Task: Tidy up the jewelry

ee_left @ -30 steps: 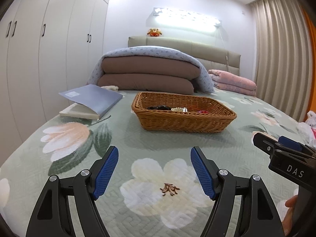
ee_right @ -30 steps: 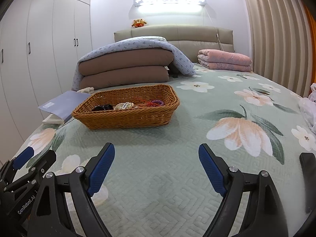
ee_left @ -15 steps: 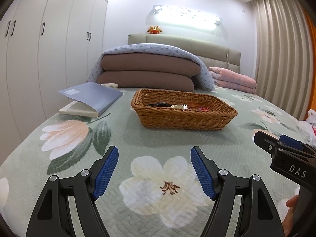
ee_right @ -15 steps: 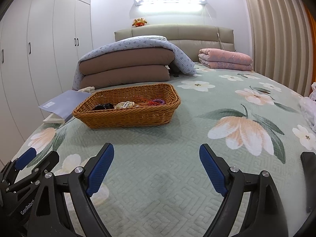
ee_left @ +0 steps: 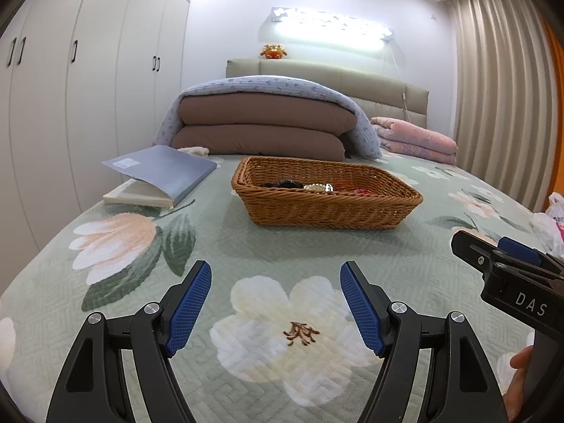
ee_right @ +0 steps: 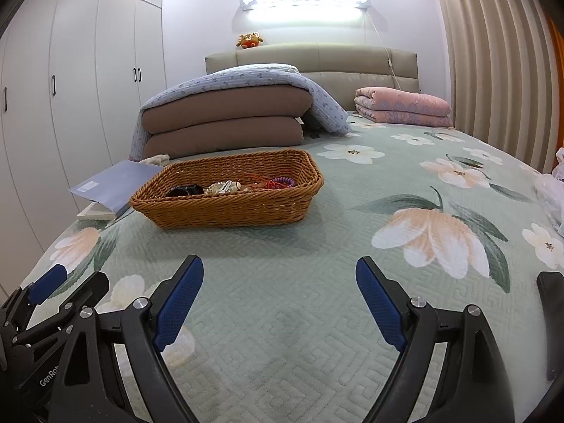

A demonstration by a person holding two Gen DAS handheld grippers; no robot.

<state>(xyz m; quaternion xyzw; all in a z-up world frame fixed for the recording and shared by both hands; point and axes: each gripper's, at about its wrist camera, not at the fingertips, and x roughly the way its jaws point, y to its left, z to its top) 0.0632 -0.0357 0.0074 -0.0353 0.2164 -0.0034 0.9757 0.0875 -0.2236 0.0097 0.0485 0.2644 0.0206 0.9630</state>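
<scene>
Right now my left gripper (ee_left: 275,275) and right gripper (ee_right: 279,271) both hang wide open over the flowery bedspread (ee_right: 317,264), holding nothing. Ahead sits the brown woven basket (ee_right: 225,208) with the jewelry (ee_right: 225,187) piled inside. A blue book (ee_left: 158,172) lies just beside the basket, near the folded quilts (ee_left: 261,130).

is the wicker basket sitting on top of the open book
No, the wicker basket rests directly on the floral bedspread, beside and apart from the open book.
</scene>
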